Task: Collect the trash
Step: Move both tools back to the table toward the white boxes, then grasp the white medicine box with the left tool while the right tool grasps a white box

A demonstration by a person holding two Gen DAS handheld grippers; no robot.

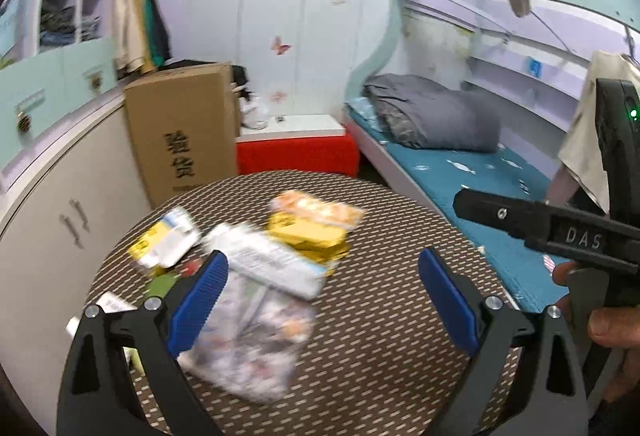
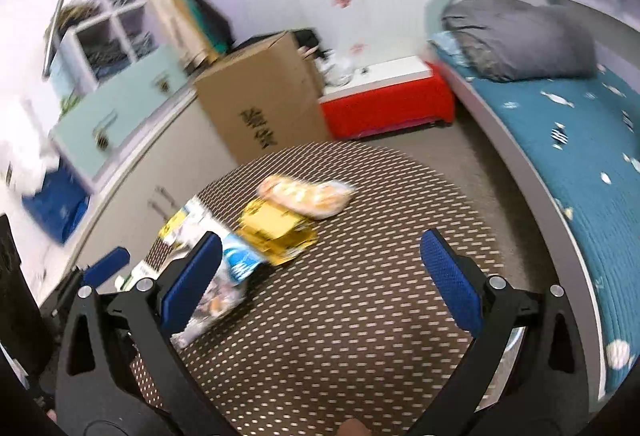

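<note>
Several pieces of trash lie on a round brown dotted table [image 1: 380, 356]: an orange snack bag [image 1: 320, 209], a yellow wrapper [image 1: 312, 236], a white and blue packet [image 1: 272, 260], a clear printed bag [image 1: 256, 340] and a yellow-white carton [image 1: 168, 240]. My left gripper [image 1: 322, 296] is open above the table, its left finger next to the clear bag. My right gripper [image 2: 320, 276] is open and empty over the table [image 2: 360, 316]; the yellow wrapper [image 2: 276, 232], orange bag [image 2: 308, 193] and clear bag [image 2: 216, 304] lie ahead and left. The right gripper's body [image 1: 560, 232] shows at the right of the left wrist view.
A cardboard box [image 1: 184, 131] and a red bench [image 1: 296, 151] stand beyond the table. A bed with blue cover [image 1: 480, 175] and grey duvet [image 1: 432, 111] runs along the right. White cabinets [image 1: 52, 220] line the left.
</note>
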